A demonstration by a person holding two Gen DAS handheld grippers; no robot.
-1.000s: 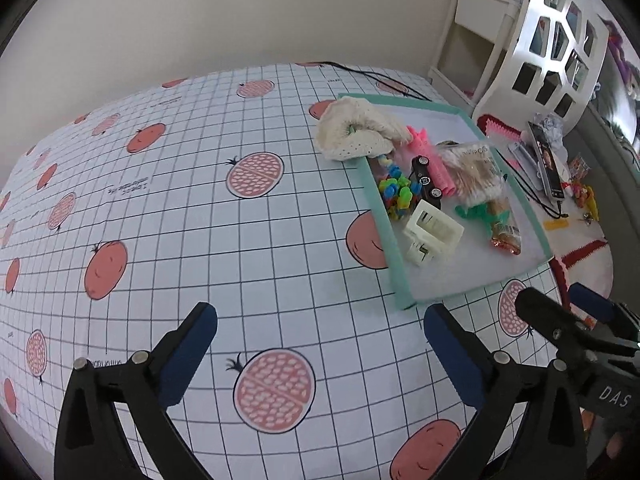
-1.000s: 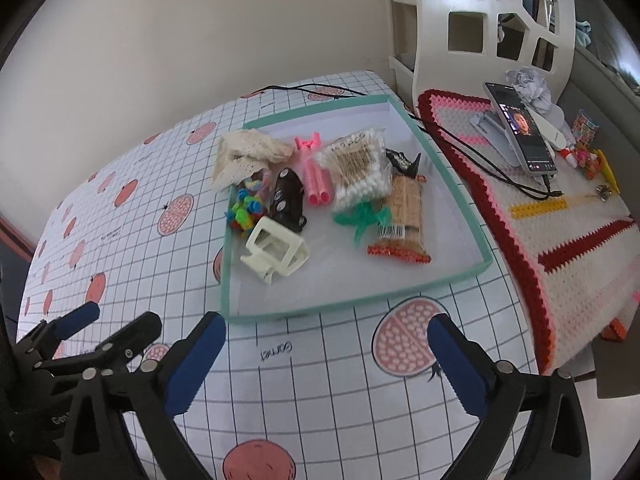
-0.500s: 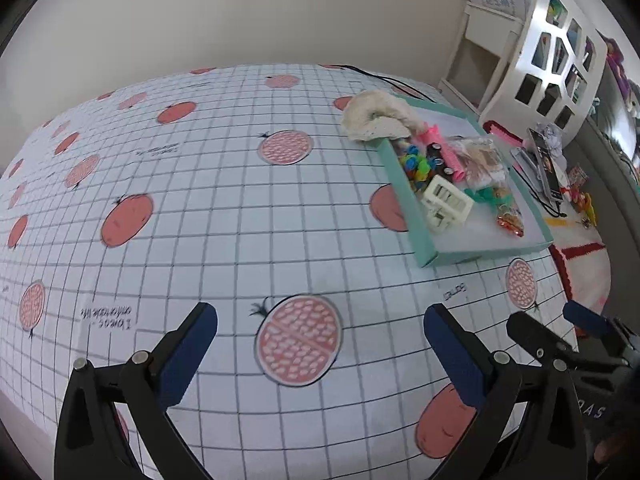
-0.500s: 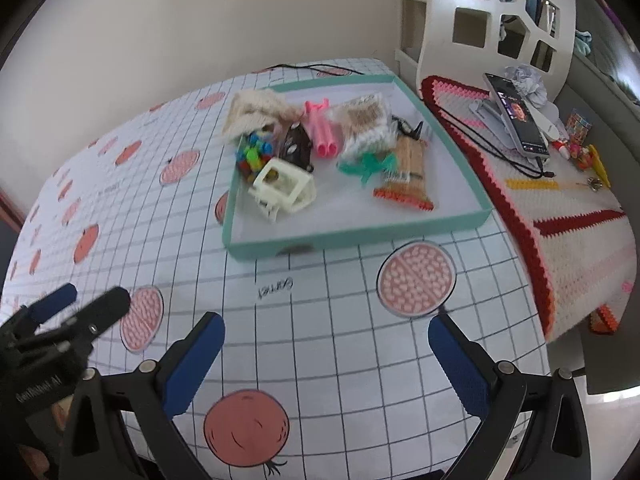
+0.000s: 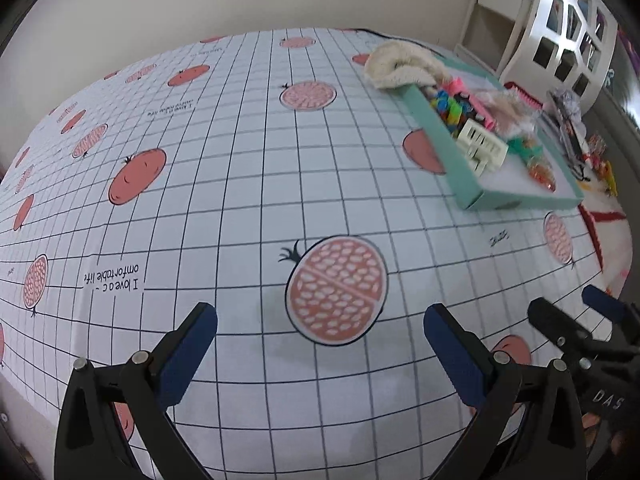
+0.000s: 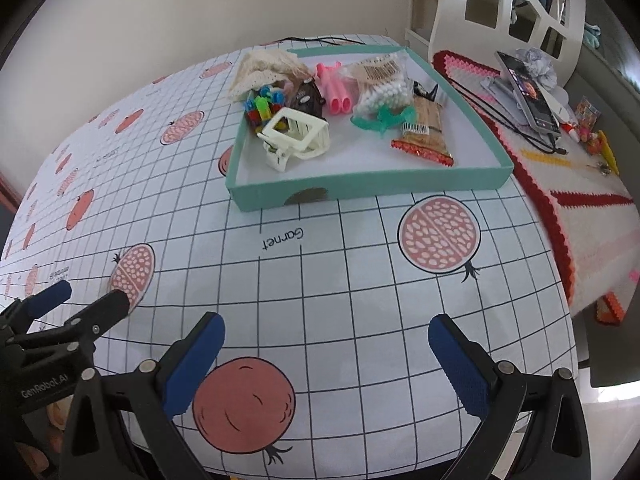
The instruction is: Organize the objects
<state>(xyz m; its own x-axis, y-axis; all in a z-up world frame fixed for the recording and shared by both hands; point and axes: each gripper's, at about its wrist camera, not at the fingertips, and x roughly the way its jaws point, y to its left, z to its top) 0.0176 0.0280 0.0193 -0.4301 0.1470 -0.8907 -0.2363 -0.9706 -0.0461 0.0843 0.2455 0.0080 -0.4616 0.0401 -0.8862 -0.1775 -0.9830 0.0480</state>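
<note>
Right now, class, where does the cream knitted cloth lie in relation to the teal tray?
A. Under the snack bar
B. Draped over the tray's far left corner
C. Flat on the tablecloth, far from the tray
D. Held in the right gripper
B: the cream knitted cloth hangs over the far left corner of the teal tray, partly spilling outside it.

Table (image 6: 360, 280) covered by a gridded cloth.
A teal tray (image 6: 360, 190) and a crocheted mat (image 6: 592, 216) were laid on it.

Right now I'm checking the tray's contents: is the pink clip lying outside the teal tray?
No, the pink clip lies inside the teal tray, beside the bag of cotton swabs.
</note>
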